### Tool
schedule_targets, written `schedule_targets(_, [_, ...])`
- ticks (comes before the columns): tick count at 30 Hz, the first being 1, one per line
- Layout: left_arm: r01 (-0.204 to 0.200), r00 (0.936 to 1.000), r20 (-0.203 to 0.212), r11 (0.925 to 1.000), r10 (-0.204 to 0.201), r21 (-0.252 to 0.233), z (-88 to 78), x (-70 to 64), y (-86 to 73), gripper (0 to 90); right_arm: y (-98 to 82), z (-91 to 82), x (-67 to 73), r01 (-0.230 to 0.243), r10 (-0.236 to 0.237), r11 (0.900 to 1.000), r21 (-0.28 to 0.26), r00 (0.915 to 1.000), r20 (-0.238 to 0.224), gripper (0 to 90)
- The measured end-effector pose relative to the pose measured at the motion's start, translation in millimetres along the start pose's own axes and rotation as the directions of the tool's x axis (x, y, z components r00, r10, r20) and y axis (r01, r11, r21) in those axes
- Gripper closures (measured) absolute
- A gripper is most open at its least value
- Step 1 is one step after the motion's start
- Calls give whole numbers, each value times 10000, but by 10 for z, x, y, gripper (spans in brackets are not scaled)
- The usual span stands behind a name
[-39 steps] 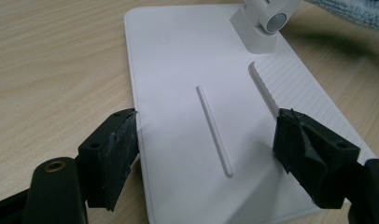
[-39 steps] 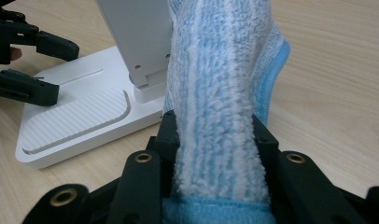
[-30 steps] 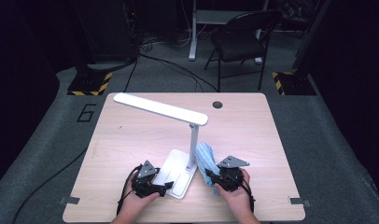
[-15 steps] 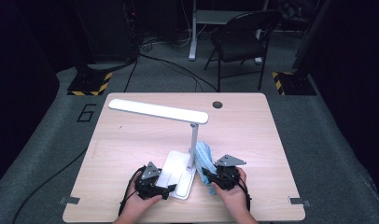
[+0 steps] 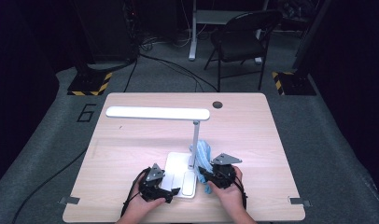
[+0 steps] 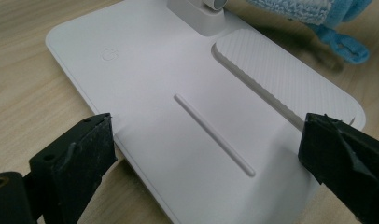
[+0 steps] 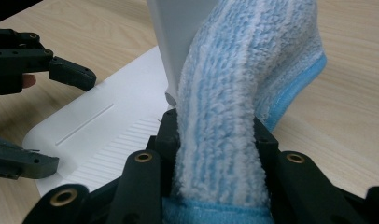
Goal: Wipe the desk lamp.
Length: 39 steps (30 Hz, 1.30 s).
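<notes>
Wiping the lamp's upright post [image 5: 195,142], the right gripper [image 5: 210,175] is clamping a blue cloth [image 7: 234,93] between nearly closed jaws, pressing it against the post's right side. The left gripper [image 5: 171,192] has just been opening its jaws wide, and they are straddling the white lamp base [image 6: 178,93] at the near left without pinching it. Bracing that base while the cloth is sliding along the post should keep the lamp from tipping.

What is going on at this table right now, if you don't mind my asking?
A person is wiping a white desk lamp with a blue cloth. The right gripper is shut on the cloth and presses it against the lamp's post. The left gripper sits at the near edge of the lamp's base; its fingers have just been opening and now stand wide on either side of the base without pressing on it.
</notes>
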State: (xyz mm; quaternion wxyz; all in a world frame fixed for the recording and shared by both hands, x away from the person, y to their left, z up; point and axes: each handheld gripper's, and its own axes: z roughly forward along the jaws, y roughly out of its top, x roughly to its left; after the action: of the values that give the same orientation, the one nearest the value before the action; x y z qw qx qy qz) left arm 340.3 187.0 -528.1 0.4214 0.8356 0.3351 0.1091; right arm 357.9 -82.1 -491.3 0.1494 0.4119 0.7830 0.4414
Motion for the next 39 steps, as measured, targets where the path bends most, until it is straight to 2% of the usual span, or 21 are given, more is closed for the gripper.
schedule_targets(2, [-1,10000,-1,10000,1,1,0,1,0,38,-4,5,5,28,-25,9999,152,9998,-194,647])
schedule_targets(5, [15,10000,3,10000,-15,20,1,2,1,37,-16,17,11,50,-49,10000,19,9996,-291,649])
schedule_targets(7, [58,10000,-40,10000,-58,-25,8,1,-2,35,-14,13,7,101,-96,9999,108,9991,-401,650])
schedule_targets(13, [46,10000,-60,10000,-46,-12,8,7,0,36,14,-16,-9,606,-589,9980,187,9949,-823,658])
schedule_targets(15, [46,10000,-67,10000,-46,-15,9,7,0,36,45,-31,-39,1001,-980,9949,155,9899,-1026,658])
schedule_targets(19, [81,9999,-77,10000,-82,-33,12,6,1,36,59,-49,-36,1176,-1140,9928,228,9860,-1220,659])
schedule_targets(21, [116,9999,-85,9999,-116,-33,14,6,3,36,60,-55,-32,1538,-1509,9880,105,9786,-1396,660])
schedule_targets(28, [283,9996,-71,9996,-283,-37,19,20,6,45,22,2,-44,1848,-1777,9825,214,9665,-1853,666])
schedule_targets(32, [288,9995,-84,9996,-288,-44,19,21,6,46,-35,73,-22,2127,-2000,9755,555,9635,-1777,667])
schedule_targets(35, [311,9995,-113,9995,-312,-72,17,25,5,53,-32,79,-31,2179,-2060,9747,506,9626,-1757,667])
schedule_targets(37, [304,9995,-127,9995,-306,-89,18,25,5,55,-27,72,-29,2031,-1906,9770,650,9685,-1603,667])
schedule_targets(39, [285,9996,-83,9996,-285,-27,8,33,8,65,-23,75,-51,2004,-1885,9775,651,9698,-1548,666])
